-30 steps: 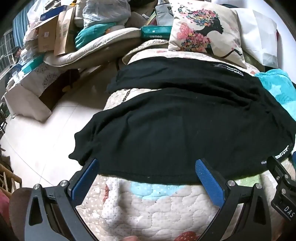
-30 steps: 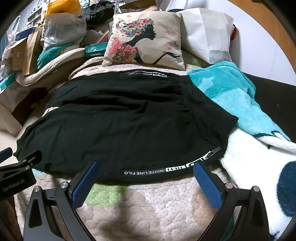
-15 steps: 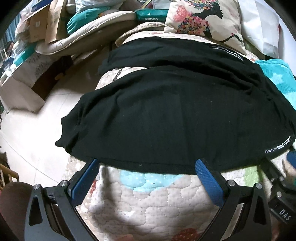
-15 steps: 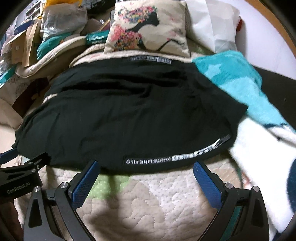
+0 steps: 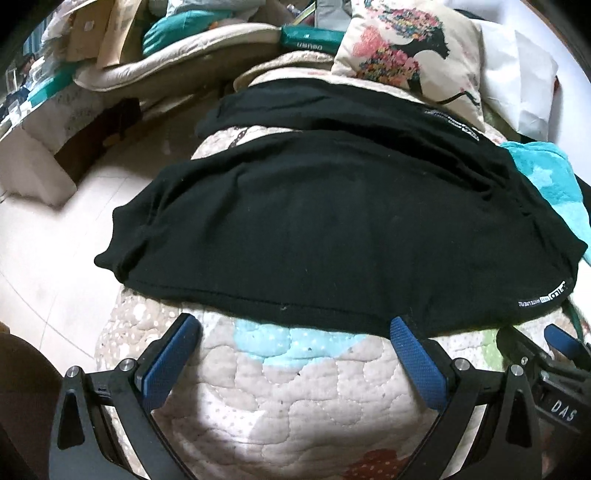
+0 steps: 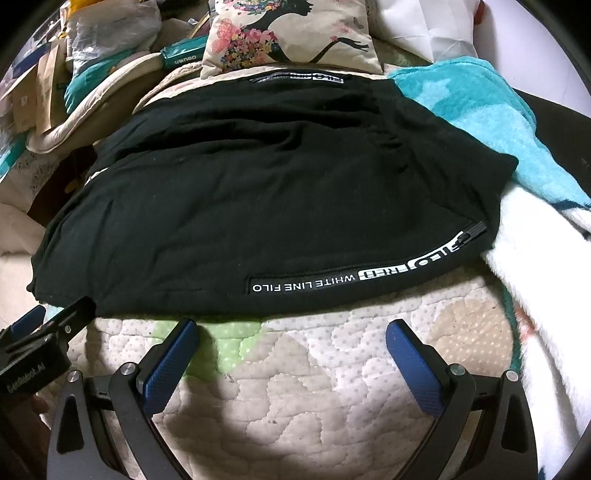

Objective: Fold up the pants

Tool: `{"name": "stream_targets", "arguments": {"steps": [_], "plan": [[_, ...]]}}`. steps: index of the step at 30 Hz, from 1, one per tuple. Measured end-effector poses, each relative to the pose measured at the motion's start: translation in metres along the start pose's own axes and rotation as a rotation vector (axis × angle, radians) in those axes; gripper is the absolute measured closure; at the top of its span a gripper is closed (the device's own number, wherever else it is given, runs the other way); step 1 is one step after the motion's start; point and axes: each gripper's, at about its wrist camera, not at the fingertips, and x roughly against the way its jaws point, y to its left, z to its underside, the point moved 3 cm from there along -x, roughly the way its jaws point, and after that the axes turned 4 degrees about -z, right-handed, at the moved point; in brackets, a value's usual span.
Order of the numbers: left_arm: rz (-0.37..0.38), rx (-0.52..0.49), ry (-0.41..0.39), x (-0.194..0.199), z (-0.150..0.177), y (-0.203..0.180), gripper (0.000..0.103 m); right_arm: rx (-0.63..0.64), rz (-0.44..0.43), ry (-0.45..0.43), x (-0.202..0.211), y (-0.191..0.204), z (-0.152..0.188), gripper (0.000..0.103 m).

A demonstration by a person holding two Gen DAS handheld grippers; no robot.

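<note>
Black pants (image 5: pixel 332 229) lie spread flat across a quilted bed, both legs stretched side by side, with a white "WHITE LINE FILO" stripe (image 6: pixel 332 284) along the near hem. They also show in the right wrist view (image 6: pixel 266 192). My left gripper (image 5: pixel 291 328) is open and empty, just in front of the near edge at the left part of the pants. My right gripper (image 6: pixel 291 332) is open and empty, just in front of the near edge below the stripe. The right gripper also shows in the left wrist view (image 5: pixel 546 354).
A quilted bedspread (image 6: pixel 295 398) covers the bed. A flower-print pillow (image 6: pixel 291 33) lies behind the pants. A turquoise blanket (image 6: pixel 480 122) and a white fleece (image 6: pixel 546 314) lie at the right. Boxes and bags (image 5: pixel 110 40) pile up at the far left beside bare floor (image 5: pixel 44 258).
Both grippers have drawn back a little toward me and lowered; the pants' near edge now sits farther from the fingers. The pants have not moved.
</note>
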Motion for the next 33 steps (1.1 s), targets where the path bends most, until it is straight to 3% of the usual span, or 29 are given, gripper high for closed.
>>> {"name": "stream_targets", "arguments": {"steps": [8, 9, 11, 14, 17, 21, 26, 33], "plan": [[-0.023, -0.039, 0.068, 0.007, 0.000, -0.003, 0.001, 0.025, 0.020, -0.021, -0.006, 0.002, -0.002, 0.000], [-0.017, -0.040, 0.075, 0.009, -0.001, -0.003, 0.003, 0.035, 0.019, -0.017, -0.007, 0.002, -0.004, 0.000], [0.010, -0.036, 0.071, 0.019, -0.006, -0.002, 0.019, 0.055, 0.008, 0.008, -0.007, 0.002, -0.005, 0.000], [0.059, -0.042, 0.008, 0.046, -0.024, 0.000, 0.022, 0.057, -0.012, 0.053, -0.003, -0.002, -0.006, 0.001], [0.103, -0.046, -0.074, 0.074, -0.050, 0.007, 0.022, 0.038, -0.052, 0.047, 0.018, -0.004, -0.009, 0.016], [0.137, -0.047, -0.120, 0.089, -0.096, 0.026, 0.021, -0.008, -0.187, -0.005, 0.058, -0.007, -0.030, 0.016], [0.139, -0.014, -0.071, 0.063, -0.146, 0.058, 0.021, 0.041, -0.249, -0.018, 0.081, -0.008, -0.078, 0.016], [0.123, 0.037, -0.008, -0.016, -0.205, 0.094, 0.021, 0.174, -0.176, -0.062, 0.053, -0.022, -0.162, 0.015]]}}
